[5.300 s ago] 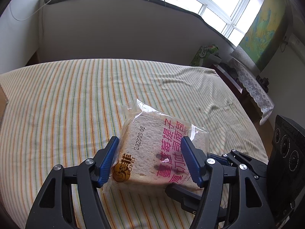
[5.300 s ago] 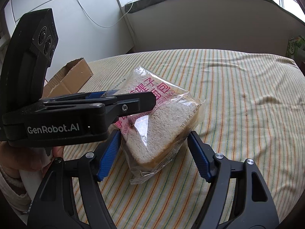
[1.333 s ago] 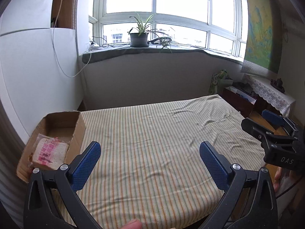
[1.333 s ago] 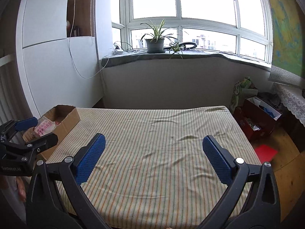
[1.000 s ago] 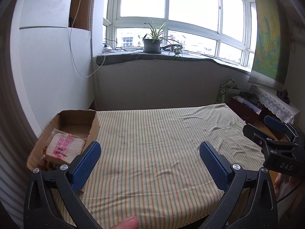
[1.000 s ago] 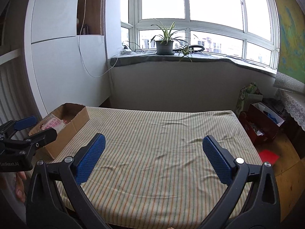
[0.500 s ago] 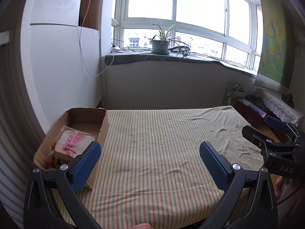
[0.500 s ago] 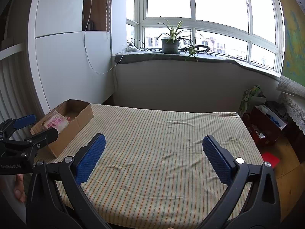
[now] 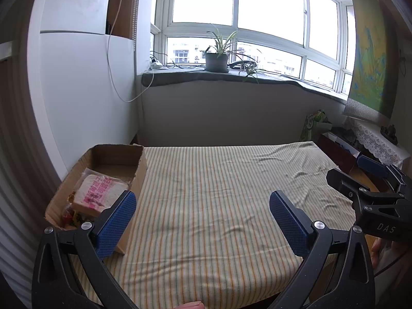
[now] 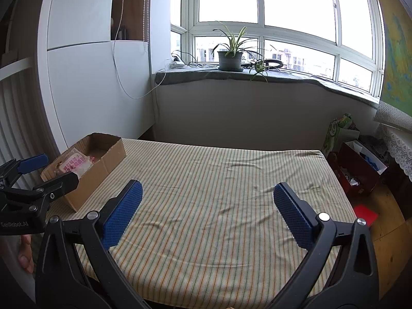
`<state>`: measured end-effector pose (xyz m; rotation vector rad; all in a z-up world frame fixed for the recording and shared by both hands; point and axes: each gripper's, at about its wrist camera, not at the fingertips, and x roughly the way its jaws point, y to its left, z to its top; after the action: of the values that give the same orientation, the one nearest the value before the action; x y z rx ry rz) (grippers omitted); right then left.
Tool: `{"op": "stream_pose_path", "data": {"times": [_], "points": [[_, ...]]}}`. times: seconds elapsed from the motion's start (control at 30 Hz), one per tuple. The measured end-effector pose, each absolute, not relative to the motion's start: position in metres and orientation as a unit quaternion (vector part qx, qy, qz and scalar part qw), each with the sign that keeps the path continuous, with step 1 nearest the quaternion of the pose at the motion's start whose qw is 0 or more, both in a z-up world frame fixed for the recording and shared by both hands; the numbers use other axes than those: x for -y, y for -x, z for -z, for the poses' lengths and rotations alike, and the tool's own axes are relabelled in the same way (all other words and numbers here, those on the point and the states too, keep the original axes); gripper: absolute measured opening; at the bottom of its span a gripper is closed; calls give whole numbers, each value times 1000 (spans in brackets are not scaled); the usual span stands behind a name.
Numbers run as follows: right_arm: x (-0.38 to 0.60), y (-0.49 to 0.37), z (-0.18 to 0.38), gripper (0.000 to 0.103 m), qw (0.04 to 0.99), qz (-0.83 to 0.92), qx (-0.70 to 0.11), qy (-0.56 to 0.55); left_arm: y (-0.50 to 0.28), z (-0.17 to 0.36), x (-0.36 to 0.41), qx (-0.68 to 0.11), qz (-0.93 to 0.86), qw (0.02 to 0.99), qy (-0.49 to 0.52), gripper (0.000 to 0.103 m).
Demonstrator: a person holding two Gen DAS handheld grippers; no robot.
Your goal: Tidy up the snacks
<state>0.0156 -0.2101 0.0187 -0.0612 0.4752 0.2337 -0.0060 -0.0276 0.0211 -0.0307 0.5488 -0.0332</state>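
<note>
Bread slices in a clear wrapper printed with pink characters (image 9: 99,191) lay inside the open brown cardboard box (image 9: 139,166) at the left edge of the striped cloth-covered table (image 9: 219,193). Left black gripper with blue pads (image 9: 202,215) was spread wide and empty above the cloth. Right black gripper (image 10: 206,209) was likewise spread, holding nothing.

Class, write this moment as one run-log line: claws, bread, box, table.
left claw open, empty | right claw open, empty | bread in box | striped table holds only the box
</note>
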Motion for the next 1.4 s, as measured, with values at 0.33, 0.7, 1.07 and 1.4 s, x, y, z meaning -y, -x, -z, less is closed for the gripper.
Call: {"op": "stream_pose_path", "data": {"times": [0.33, 0.7, 1.07, 1.4], "points": [[210, -16, -18, 103, 965, -115, -235, 30, 5, -20, 28, -275, 12, 961, 15, 103], [210, -16, -19, 103, 964, -116, -236, 30, 6, -21, 28, -273, 18, 962, 14, 103], [213, -16, -11, 103, 963, -117, -240, 31, 4, -20, 31, -277, 24, 961, 11, 103], [215, -17, -8, 103, 962, -117, -244, 31, 4, -20, 33, -279, 33, 960, 14, 103]]}}
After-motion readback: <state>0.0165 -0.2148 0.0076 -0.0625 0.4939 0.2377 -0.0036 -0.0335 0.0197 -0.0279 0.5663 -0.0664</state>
